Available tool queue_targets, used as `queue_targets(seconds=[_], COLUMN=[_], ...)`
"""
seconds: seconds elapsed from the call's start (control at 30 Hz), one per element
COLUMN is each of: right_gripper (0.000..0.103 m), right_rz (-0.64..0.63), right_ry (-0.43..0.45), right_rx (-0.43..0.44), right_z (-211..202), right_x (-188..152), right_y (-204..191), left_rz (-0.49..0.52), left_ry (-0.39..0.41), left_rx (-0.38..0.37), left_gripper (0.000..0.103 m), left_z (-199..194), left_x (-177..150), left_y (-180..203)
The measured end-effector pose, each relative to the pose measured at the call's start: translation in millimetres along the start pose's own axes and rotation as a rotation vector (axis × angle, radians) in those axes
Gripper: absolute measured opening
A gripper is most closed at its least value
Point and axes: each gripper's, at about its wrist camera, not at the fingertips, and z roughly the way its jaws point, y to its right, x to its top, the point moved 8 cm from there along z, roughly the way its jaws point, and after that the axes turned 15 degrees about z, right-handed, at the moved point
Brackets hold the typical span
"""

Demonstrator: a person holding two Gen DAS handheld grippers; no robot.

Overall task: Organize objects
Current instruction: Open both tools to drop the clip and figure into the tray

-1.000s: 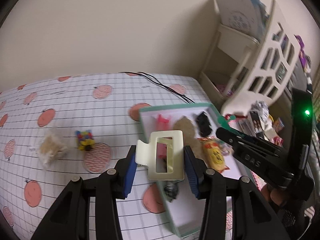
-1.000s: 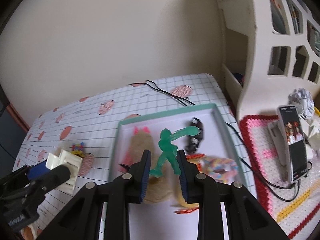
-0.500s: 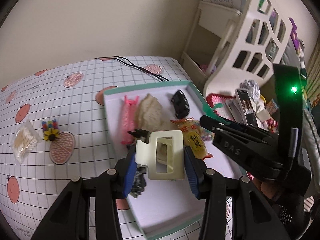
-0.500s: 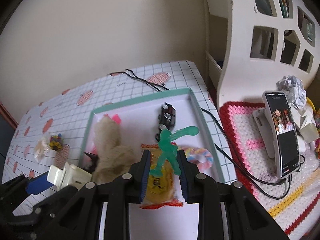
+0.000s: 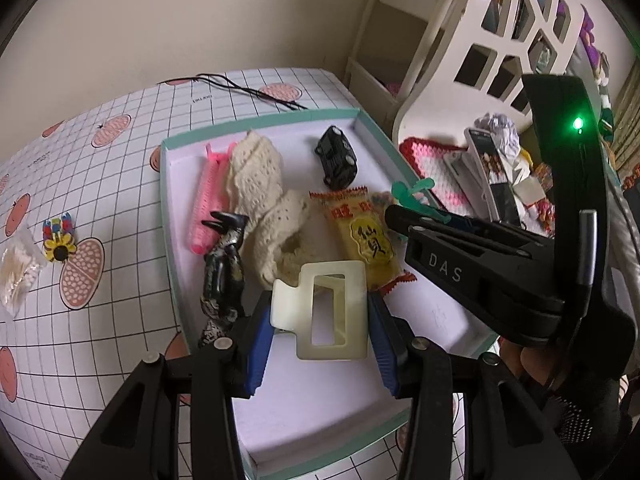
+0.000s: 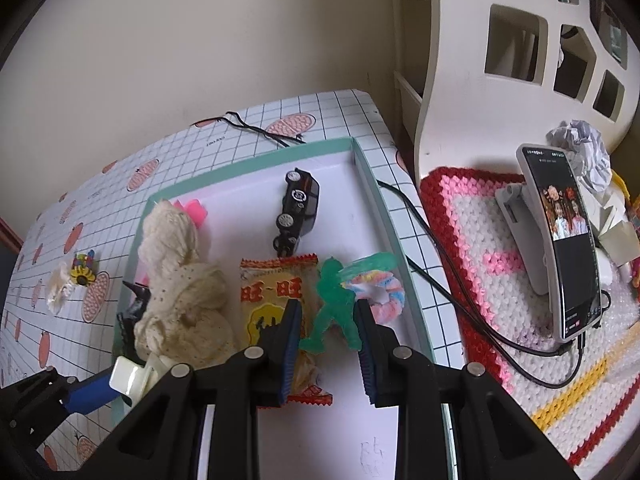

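Note:
My left gripper point(image 5: 320, 320) is shut on a cream hair claw clip point(image 5: 324, 312), held over the near part of a white tray with a teal rim point(image 5: 256, 122). My right gripper point(image 6: 328, 320) is shut on a green toy figure point(image 6: 334, 304), over the tray's right side point(image 6: 384, 200). In the tray lie a black toy car point(image 6: 298, 208), a cream crochet cloth point(image 6: 180, 280), a pink hair clip point(image 5: 208, 196), a yellow snack packet point(image 5: 360, 232), a black patterned hair clip point(image 5: 222, 276) and a pastel scrunchie point(image 6: 384, 292).
On the checked tablecloth left of the tray lie a sunflower hair clip point(image 5: 60, 236) and a small clear bag point(image 5: 16, 276). A black cable point(image 5: 248, 90) runs behind the tray. To the right are a white shelf unit point(image 6: 500, 60), a crochet mat point(image 6: 480, 248) and a phone on a stand point(image 6: 560, 240).
Both grippers have moved forward and down over the tray, each still holding its object. The left gripper came in from the table left of the tray.

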Motion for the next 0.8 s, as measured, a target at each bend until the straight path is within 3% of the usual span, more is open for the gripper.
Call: queue_targets(seconds=[0.3, 0.8], right_gripper=[0.03, 0.033], right_rz=[-0.01, -0.015], right_ry=[-0.006, 0.009], right_rx=[-0.002, -0.01], right_z=[1, -3], right_x=[-2, 0], right_y=[-2, -2], left_rz=[-0.008, -0.008], left_ry=[-0.051, -0.036], left_rx=[0.01, 0.0], left_gripper=[0.047, 0.047], left_z=[13, 3], left_x=[-13, -6], left_y=[-3, -6])
